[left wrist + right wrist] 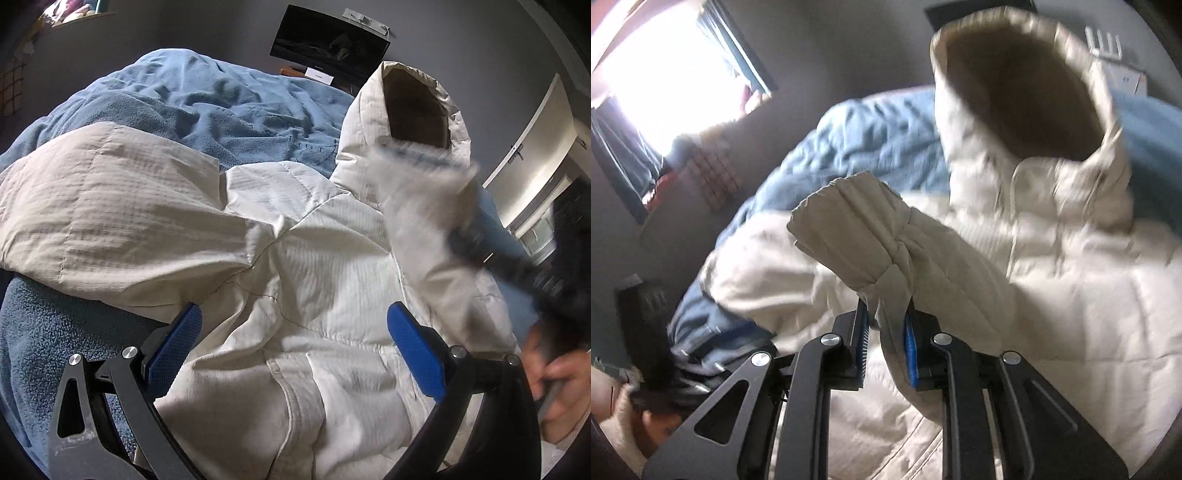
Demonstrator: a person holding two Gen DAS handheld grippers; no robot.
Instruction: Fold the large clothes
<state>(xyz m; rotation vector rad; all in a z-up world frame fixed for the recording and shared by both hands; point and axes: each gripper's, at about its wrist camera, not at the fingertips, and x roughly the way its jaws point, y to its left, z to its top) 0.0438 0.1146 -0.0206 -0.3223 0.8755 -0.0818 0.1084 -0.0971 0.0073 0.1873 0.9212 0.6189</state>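
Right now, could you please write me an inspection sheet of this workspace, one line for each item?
Surface: blue fleece blanket on a bed, rumpled.
Job's things: white padded jacket spread on the blanket, hood standing open; its sleeve is lifted.
Clutter: nothing seen on the bed beside the jacket.
Grippers: left gripper open over the jacket, pads not pressing; right gripper shut on the sleeve near its cuff.
Cables: nothing seen.
Surroundings: dark screen on the grey wall, bright window with curtains, white door; the person's hand at the edge.
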